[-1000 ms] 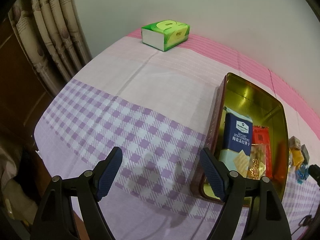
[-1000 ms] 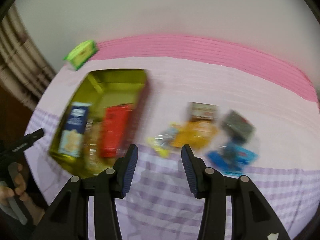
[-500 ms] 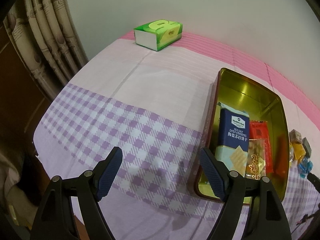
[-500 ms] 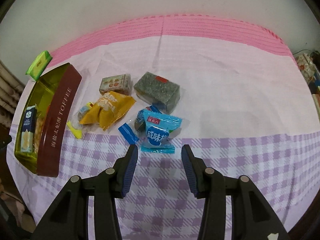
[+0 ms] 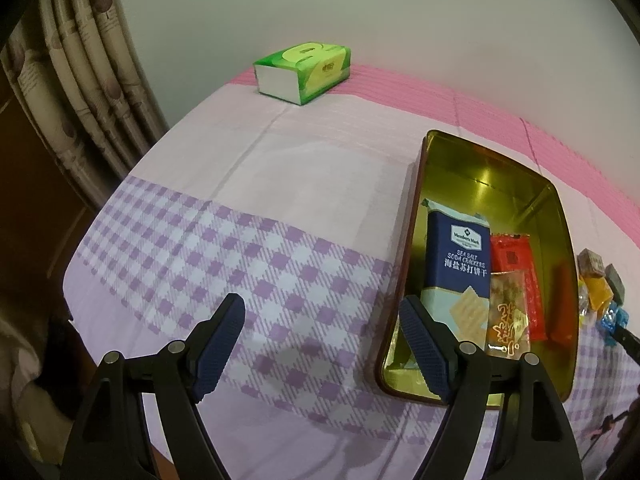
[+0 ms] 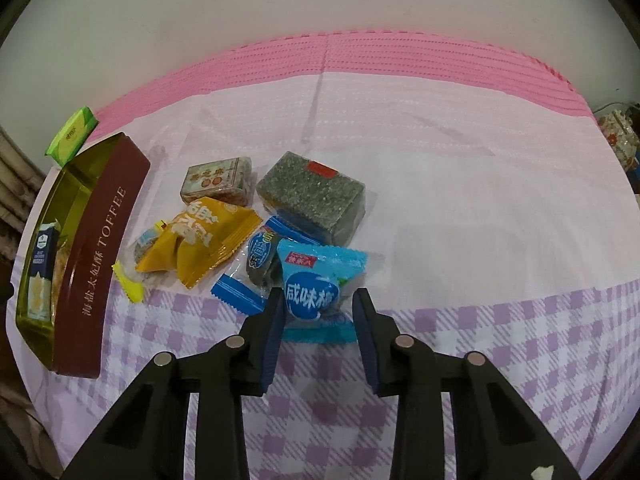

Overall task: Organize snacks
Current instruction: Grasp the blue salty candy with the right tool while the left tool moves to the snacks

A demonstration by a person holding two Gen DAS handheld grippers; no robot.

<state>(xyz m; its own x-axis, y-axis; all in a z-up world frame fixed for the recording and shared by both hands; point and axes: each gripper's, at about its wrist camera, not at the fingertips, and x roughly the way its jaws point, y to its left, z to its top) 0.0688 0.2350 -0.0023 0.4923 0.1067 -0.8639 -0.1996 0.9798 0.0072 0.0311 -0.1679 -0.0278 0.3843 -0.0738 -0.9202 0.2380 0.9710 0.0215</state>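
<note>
We look down on a table covered in a pink and purple-checked cloth (image 6: 460, 184). Our right gripper (image 6: 316, 312) points steeply down, its jaws closing around a light blue candy packet (image 6: 316, 280). The left finger touches the wrapper's edge, while a gap shows at the right finger, so we judge the grip not yet firm. This packet is the nearest of a loose pile: an orange pouch (image 6: 200, 240), a small printed box (image 6: 218, 180), a grey-green block (image 6: 316, 196) and a dark blue sweet (image 6: 260, 258). It likely comes first because it lies at the front, free to lift.

Left of the pile, an open toffee tin (image 6: 100, 248) already holds 3 snacks, including a cracker pack (image 5: 458, 264) and a red packet (image 5: 516, 276), laid side by side.

Our left gripper (image 5: 320, 340) hovers wide and empty, just beside the tin, perhaps to steady it. A green tissue box (image 5: 304, 72) sits far off.
</note>
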